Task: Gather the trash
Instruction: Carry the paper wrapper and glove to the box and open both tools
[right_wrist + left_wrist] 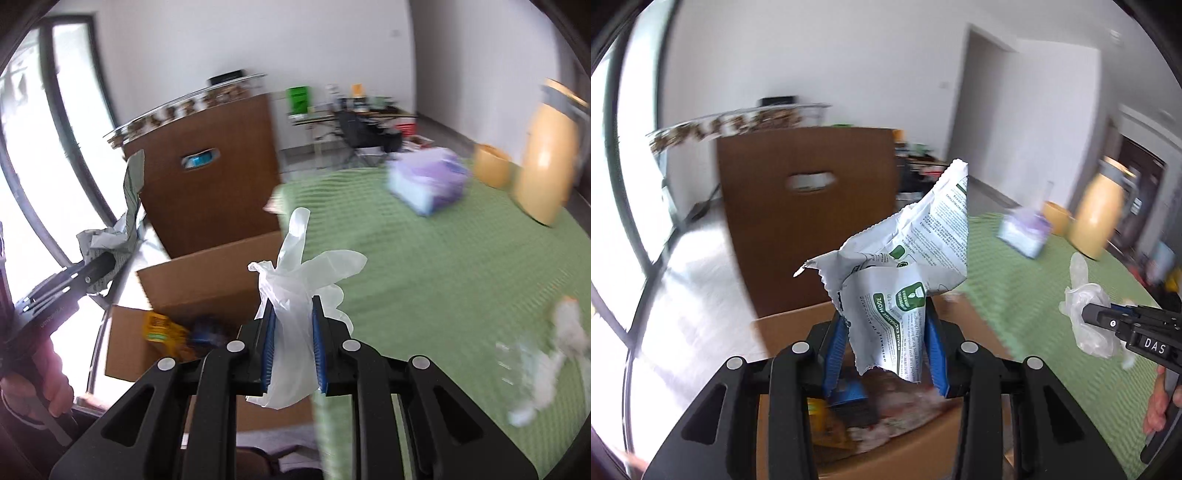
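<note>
My left gripper (886, 325) is shut on a crumpled white wrapper with green print (908, 258), held above an open cardboard box (798, 328) that has trash inside. The same wrapper (110, 236) and left gripper (98, 267) show at the left of the right wrist view. My right gripper (293, 317) is shut on a thin clear plastic glove (299, 273), over the edge of the green table (443, 280) beside the box (207, 273). That glove (1086, 306) and right gripper (1087, 315) appear at the right of the left wrist view.
More crumpled clear and white trash (546, 362) lies on the green cloth at the right. A purple tissue pack (428, 181), a yellow cup (493, 166) and a tall yellow jug (546, 162) stand further back. A brown chair back (207, 184) rises behind the box.
</note>
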`<state>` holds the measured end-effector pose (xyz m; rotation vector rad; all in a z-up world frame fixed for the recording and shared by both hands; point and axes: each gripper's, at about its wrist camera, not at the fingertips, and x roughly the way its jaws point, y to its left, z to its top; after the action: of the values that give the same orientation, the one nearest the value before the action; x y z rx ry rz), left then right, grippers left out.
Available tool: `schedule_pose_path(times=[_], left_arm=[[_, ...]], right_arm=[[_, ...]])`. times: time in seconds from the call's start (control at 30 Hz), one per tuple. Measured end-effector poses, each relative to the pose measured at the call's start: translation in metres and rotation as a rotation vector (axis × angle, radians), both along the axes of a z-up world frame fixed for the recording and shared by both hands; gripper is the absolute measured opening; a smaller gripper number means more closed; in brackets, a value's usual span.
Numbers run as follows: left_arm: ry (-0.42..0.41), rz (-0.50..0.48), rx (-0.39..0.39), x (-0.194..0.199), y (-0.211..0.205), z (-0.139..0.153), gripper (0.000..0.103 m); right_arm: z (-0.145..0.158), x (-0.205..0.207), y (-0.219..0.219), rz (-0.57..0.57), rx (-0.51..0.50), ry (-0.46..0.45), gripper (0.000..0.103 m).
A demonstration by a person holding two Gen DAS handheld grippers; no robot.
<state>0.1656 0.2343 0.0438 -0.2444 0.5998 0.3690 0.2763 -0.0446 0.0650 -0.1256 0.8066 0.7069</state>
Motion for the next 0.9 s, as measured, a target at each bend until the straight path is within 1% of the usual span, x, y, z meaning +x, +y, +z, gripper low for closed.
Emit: schedule_pose_path(times=[0.07, 0.17, 0.33, 0.43, 0.53, 0.57, 0.63, 0.67, 0.7, 0.77, 0.9], left_arm=[[0.024, 0.045, -0.013, -0.009, 0.022, -0.011, 0.036], [0.068, 0.069, -0.037, -0.01, 0.038, -0.029, 0.036], [0.094, 0.054, -0.075, -0.007, 0.05, -0.049, 0.037], [0.115, 0.039, -0.106, 0.006, 0.052, -0.062, 0.037], [0.152, 0.018, -0.14, 0.015, 0.051, -0.079, 0.04], [0.173, 0.011, -0.157, 0.018, 0.05, -0.086, 0.042], [0.227, -0.009, -0.181, 0.025, 0.049, -0.099, 0.056], [0.251, -0.011, -0.191, 0.027, 0.05, -0.104, 0.071], [0.269, -0.01, -0.203, 0.028, 0.052, -0.109, 0.074], [0.266, -0.014, -0.213, 0.027, 0.054, -0.11, 0.075], [0.264, 0.018, -0.219, 0.023, 0.062, -0.113, 0.076]], right_arm=[[-0.003, 0.002, 0.024, 0.027, 0.025, 0.023, 0.018], [-0.01, 0.003, 0.051, 0.061, 0.023, 0.044, 0.018], [-0.021, 0.009, 0.077, 0.09, -0.001, 0.064, 0.018], [-0.028, 0.013, 0.085, 0.091, -0.015, 0.077, 0.018], [-0.035, 0.017, 0.094, 0.094, -0.027, 0.087, 0.018], [-0.036, 0.019, 0.096, 0.095, -0.03, 0.09, 0.018], [-0.041, 0.021, 0.101, 0.096, -0.036, 0.099, 0.018], [-0.044, 0.023, 0.105, 0.1, -0.041, 0.104, 0.018], [-0.047, 0.022, 0.108, 0.104, -0.046, 0.11, 0.018], [-0.051, 0.023, 0.112, 0.112, -0.053, 0.118, 0.018], [-0.067, 0.024, 0.128, 0.144, -0.077, 0.151, 0.019]])
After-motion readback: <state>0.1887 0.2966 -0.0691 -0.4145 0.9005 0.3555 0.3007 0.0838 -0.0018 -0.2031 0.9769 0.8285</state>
